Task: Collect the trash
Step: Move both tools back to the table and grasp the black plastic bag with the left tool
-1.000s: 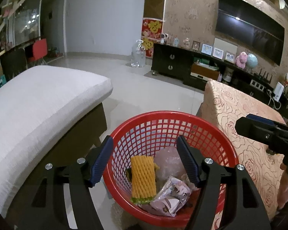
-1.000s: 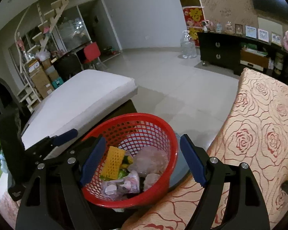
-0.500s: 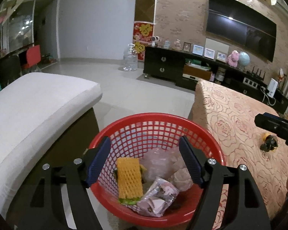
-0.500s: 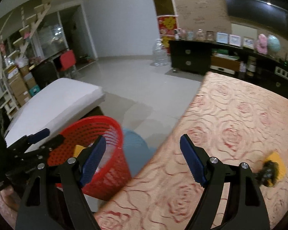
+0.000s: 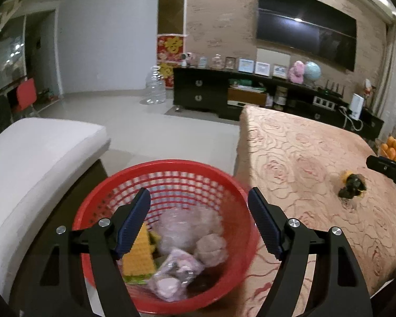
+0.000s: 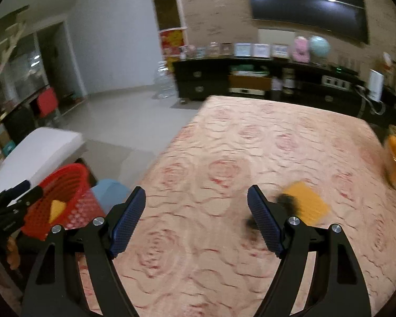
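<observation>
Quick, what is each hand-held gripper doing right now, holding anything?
Left hand-held gripper: open, just been opening, empty over the basket.
Right hand-held gripper: open, empty above the tablecloth.

Both wrist cameras are looking forward and down: the left sitting close over the basket [image 5: 169,185], the right over the counter [image 6: 250,158], both sharing basket, counter and TV wall.

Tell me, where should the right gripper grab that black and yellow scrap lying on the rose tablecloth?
Probably from above. The black and yellow scrap lies low on the tablecloth, alone, so nothing blocks a downward approach. Its crumpled dark lump stands proud of the flat yellow part and looks easiest to pinch. The right gripper is open and empty, with the scrap just right of it.
</observation>
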Demonstrator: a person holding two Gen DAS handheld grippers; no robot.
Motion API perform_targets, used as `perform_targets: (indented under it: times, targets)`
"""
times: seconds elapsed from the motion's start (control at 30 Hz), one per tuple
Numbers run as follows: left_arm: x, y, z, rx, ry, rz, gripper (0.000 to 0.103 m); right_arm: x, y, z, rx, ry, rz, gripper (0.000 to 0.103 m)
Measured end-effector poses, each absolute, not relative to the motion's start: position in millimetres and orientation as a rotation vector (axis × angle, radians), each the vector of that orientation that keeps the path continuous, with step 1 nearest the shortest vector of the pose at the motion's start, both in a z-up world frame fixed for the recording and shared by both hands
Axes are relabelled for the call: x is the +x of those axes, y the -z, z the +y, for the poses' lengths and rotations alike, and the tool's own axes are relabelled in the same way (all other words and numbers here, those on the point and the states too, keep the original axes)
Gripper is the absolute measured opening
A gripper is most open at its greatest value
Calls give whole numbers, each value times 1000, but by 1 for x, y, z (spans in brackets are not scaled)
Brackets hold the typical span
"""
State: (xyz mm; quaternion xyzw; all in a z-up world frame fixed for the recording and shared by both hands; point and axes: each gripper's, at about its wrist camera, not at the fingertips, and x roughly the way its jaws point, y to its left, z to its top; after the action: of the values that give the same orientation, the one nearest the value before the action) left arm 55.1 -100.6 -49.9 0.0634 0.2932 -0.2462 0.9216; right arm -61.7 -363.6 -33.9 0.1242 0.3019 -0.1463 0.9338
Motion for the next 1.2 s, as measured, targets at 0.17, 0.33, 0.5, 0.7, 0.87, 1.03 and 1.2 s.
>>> perform_targets:
  times: [0.17, 0.33, 0.5, 0.7, 0.87, 1.03, 1.2]
  targets:
    - [43, 50, -131, 155, 565, 604, 75, -92, 42, -400, 287, 416, 621, 77]
    - [31, 56, -168, 203, 624, 618, 77, -114, 55, -432, 353, 492, 638, 77]
    - [19, 65, -214, 256, 691, 639, 77, -127, 62, -452, 403, 538, 642, 77]
    - [9, 83, -275, 318, 779, 672, 77, -138, 68, -473, 473, 573, 636, 77]
    - [2, 94, -317, 353, 841, 690, 77, -142, 76, -485, 516, 590, 648, 77]
    - [-4, 101, -361, 381, 924, 714, 77, -148, 83, -498, 559, 618, 658, 77]
    - [-8, 118, -400, 433, 968, 729, 77, -156, 86, -510, 608, 651, 653, 77]
